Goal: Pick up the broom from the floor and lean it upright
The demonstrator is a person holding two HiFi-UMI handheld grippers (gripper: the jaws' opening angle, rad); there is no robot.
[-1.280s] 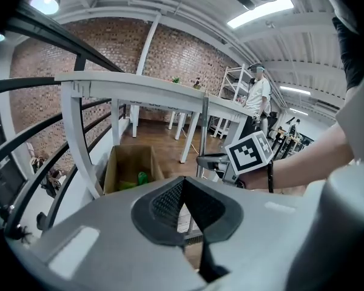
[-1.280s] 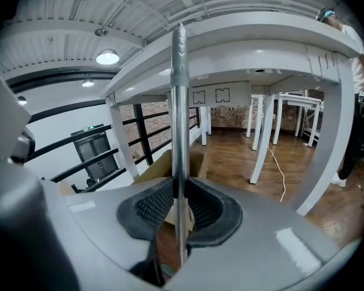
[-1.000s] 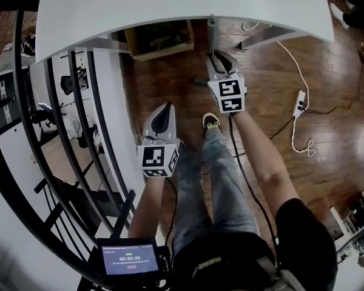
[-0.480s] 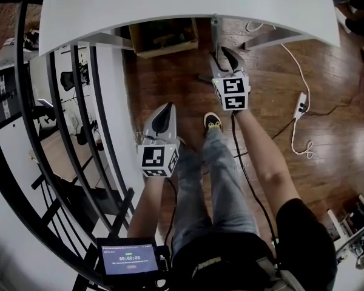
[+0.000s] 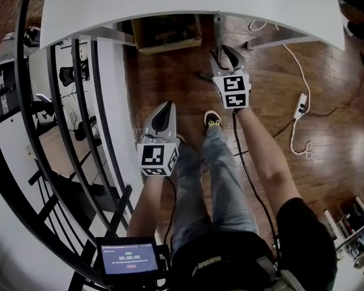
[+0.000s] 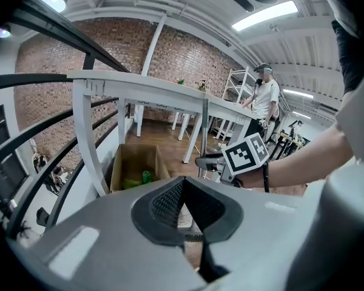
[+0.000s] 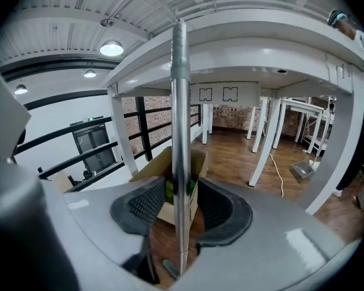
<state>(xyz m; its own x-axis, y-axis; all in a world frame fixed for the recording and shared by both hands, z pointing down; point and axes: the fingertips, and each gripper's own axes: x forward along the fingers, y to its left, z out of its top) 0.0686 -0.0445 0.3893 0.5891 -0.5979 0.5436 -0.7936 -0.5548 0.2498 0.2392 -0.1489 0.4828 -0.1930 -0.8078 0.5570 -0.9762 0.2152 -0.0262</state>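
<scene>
The broom's metal handle [image 5: 218,32] stands upright and its top rests against the edge of the white table [image 5: 188,5]. In the right gripper view the handle [image 7: 180,120] runs straight up between the jaws. My right gripper [image 5: 223,53] [image 7: 181,190] has just been opening and is open, with a narrow gap between each pad and the handle. My left gripper [image 5: 163,109] [image 6: 183,185] is lower left, apart from the broom, shut with nothing in it. The left gripper view shows the right gripper [image 6: 210,161] at the handle [image 6: 204,126].
A cardboard box [image 5: 167,35] with green things sits under the table beside the handle. A black railing [image 5: 103,132] runs along the left. A power strip [image 5: 300,102] with a white cable lies on the wood floor at right. The person's shoe [image 5: 212,122] is between the grippers.
The right gripper's jaws have spread apart around the broom handle, which stays upright against the table edge. The left gripper has kept still.
</scene>
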